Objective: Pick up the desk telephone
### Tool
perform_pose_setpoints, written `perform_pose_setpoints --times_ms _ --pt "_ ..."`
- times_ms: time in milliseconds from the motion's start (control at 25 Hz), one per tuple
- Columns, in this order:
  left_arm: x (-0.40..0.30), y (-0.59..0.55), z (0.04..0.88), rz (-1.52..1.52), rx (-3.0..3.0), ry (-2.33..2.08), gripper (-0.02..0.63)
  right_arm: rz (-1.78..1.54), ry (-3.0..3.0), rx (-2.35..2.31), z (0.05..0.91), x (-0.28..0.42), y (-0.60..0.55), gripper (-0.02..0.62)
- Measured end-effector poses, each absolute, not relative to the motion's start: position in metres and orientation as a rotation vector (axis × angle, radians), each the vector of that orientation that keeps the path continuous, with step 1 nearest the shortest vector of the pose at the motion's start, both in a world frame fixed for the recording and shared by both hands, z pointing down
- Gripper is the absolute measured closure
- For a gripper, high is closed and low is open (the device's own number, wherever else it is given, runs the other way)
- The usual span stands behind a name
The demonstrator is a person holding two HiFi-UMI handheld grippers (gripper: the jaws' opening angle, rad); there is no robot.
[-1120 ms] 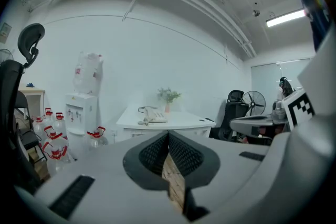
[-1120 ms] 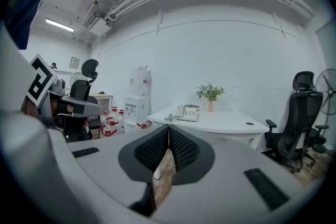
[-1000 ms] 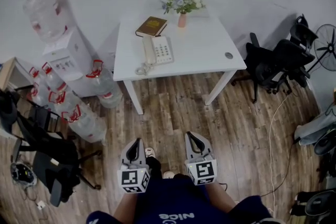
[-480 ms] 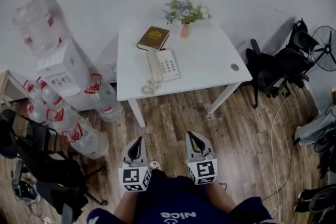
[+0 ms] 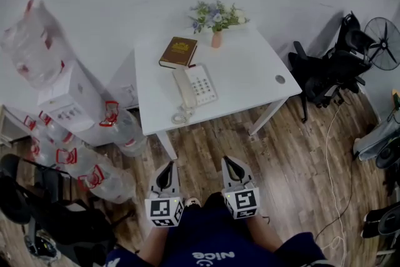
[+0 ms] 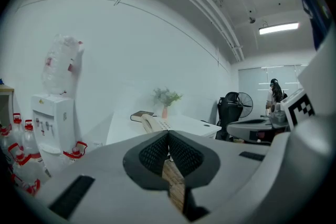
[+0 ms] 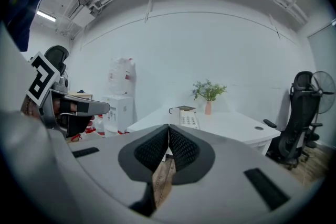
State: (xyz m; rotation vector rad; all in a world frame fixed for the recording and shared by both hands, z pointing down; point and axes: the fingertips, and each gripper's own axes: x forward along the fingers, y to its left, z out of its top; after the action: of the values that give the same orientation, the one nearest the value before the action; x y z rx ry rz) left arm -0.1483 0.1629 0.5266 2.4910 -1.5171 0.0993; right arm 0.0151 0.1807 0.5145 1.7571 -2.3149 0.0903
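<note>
Currently you hold left gripper [image 5: 167, 167] and right gripper [image 5: 229, 162] side by side, nearly level, jaws closed and empty; cream push-button desk telephone [image 5: 195, 87] lies at 12 o'clock on white rectangular table [image 5: 250, 69].

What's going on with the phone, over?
Left gripper and right gripper shut, empty, short of the table. Desk telephone on the table, untouched. Water bottles off to the left, not in the path.

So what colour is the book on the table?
The book is brown, clearest in the head view.
</note>
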Motion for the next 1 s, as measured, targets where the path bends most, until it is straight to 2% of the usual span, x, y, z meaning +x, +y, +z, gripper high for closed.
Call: perform_pose_setpoints --times_ms 480,1000 --pt "-0.146 0.131 0.533 0.102 2.470 -1.527 0.589 0.117 -2.326 1.744 0.525 0.020 0.139 0.572" --pt "-0.131 0.028 0.538 0.137 2.347 -1.620 0.589 0.222 -2.441 1.677 0.525 0.045 0.007 0.572"
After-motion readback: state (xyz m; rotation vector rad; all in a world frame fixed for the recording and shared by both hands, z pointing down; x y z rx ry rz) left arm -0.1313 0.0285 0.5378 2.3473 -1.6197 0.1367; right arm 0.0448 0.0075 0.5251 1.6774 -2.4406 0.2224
